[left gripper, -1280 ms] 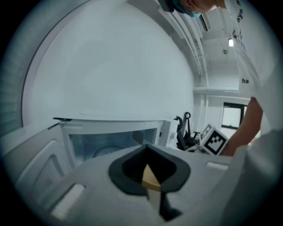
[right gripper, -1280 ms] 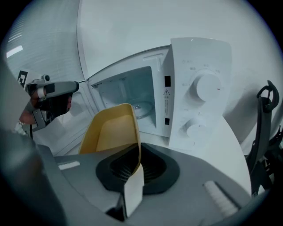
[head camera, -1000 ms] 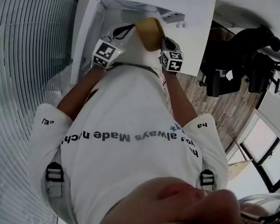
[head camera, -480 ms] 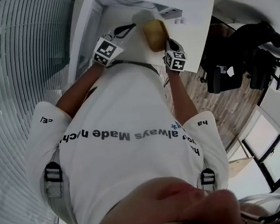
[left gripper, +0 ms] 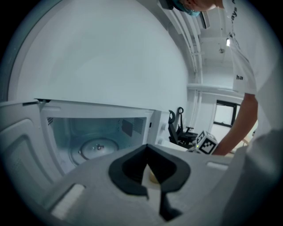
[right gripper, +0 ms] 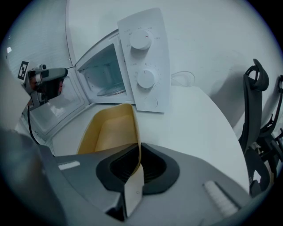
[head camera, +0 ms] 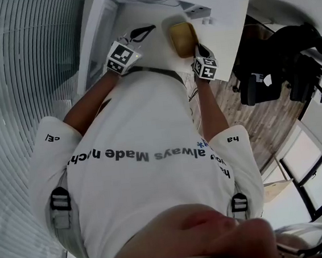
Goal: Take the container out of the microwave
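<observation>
Angling downward, right gripper (right gripper: 134,175) pinches the container (right gripper: 106,130) wall.

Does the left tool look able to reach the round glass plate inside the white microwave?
Probably yes. The door of the white microwave hangs open, its inside looks empty, and nothing stands between the left tool and the round glass plate. The yellow container is outside, in the right tool.

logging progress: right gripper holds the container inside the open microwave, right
Not quite. The right gripper does hold the container, but outside the open microwave, over the table in front of it. The right gripper view shows this.
</observation>
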The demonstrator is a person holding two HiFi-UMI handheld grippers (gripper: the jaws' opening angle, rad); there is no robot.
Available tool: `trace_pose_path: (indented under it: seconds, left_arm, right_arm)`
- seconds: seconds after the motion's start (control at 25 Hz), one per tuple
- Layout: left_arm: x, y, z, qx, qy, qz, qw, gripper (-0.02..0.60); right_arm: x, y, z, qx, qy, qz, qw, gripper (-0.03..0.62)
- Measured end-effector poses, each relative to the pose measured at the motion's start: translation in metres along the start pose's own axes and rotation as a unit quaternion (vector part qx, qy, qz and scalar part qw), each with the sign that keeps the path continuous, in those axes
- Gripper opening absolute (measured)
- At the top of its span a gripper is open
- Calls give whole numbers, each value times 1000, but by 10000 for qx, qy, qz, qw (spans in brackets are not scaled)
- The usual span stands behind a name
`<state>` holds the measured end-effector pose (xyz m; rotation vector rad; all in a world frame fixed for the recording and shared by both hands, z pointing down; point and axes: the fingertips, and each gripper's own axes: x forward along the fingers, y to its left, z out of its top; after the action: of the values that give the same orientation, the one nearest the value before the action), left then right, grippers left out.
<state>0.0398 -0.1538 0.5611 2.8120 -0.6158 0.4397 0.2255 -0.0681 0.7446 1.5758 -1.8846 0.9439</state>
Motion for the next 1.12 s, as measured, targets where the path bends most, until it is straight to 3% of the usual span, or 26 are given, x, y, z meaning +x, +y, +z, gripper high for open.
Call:
trace_pose_path:
  seconds: [0.32,0.44,0.64,0.84,1.12]
  left_arm:
    - [2,-2,-4,-15,60,2,10000,3]
    - [4,-1,-2,-21,55,0,10000,3]
    - [3,-1,5,-7,-24,-13,10000,3]
    - [0,0,16,-7,-124,-4,9999,3]
    - [-9,0,46,23,-283,2,9996,3]
  right_arm:
    - [1,0,2,-163,-27,7,9999,21]
    - [0,-3,3,-135,-42,-100,9999,68]
    - [-12,-5,17,-131,-209,-191,9995,87]
    - [-43,7,60,-287,-749,-200,9966,72]
    - [-94,49,139,-575,-1529,91,9865,35]
